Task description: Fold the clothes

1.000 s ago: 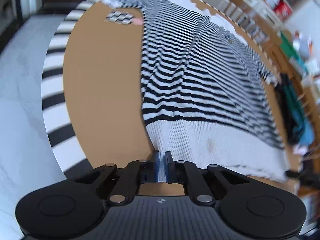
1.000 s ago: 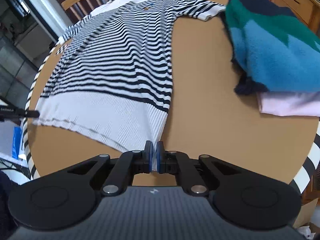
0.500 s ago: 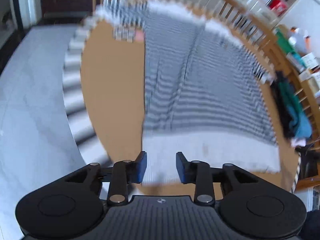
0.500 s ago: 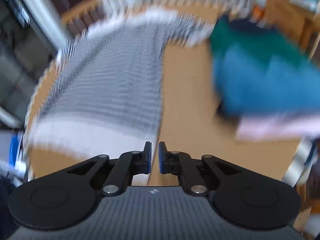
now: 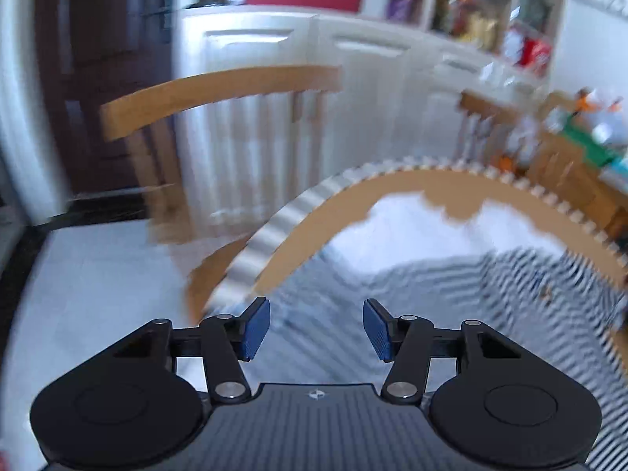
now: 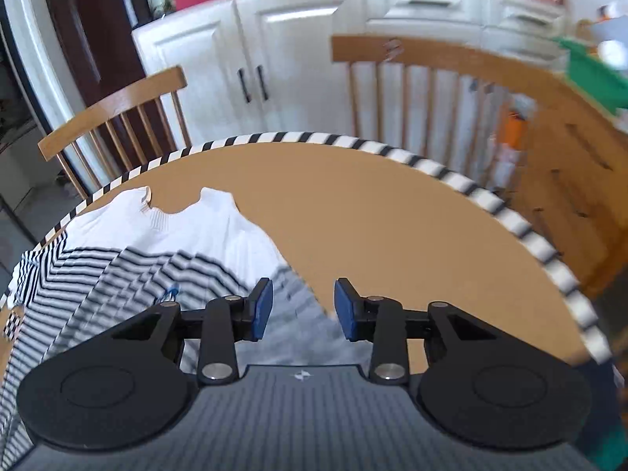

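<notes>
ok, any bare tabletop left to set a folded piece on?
Yes: the wide tan patch between the striped sweater and the table's striped rim. A thin strip runs between the sweater's white collar and the far rim. The sweater fills the rest.

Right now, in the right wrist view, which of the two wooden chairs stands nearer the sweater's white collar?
The smaller-looking chair at left, behind the table rim beside the collar. The other chair stands past bare tabletop, farther right.
</notes>
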The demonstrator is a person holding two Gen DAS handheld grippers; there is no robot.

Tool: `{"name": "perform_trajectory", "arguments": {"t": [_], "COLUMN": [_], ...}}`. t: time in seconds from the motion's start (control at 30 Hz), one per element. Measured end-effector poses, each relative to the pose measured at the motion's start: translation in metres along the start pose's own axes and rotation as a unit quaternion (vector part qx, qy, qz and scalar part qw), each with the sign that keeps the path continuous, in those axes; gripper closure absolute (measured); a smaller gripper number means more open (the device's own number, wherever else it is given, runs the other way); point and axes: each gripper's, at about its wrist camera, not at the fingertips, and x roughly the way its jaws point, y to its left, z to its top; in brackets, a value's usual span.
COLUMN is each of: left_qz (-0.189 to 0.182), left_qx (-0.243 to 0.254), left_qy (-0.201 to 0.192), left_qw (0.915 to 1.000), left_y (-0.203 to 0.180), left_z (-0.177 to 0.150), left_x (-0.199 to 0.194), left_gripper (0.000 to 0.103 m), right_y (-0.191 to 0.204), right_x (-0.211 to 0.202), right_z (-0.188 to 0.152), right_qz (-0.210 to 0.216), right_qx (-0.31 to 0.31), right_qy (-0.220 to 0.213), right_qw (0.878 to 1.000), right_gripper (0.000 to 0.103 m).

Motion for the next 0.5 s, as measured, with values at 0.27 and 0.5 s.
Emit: {"name": "perform_trajectory", "arguments": {"t": [0.27, 0.5], "left_qz": [-0.045, -0.068], "left_qx": [0.060, 0.051], "left_qy": [0.054, 0.090], "left_qw": [0.9957, 0.9923], "left_y": [-0.008, -0.011], "left_z": [0.044, 0.041], "left_x": [0.131, 0.172], "left_gripper": [0.046, 0.052], "right_y": [0.002, 0.021], "right_x": [0.090, 0.120], "right_z": [0.018, 0.029], "right_qz": [0.039, 0.070], "right_qx": [0.004, 0.002], "right_qy": [0.050, 0.048], "right_qw": [0.998, 0.996], "right_gripper": [0.060, 0.059]}}
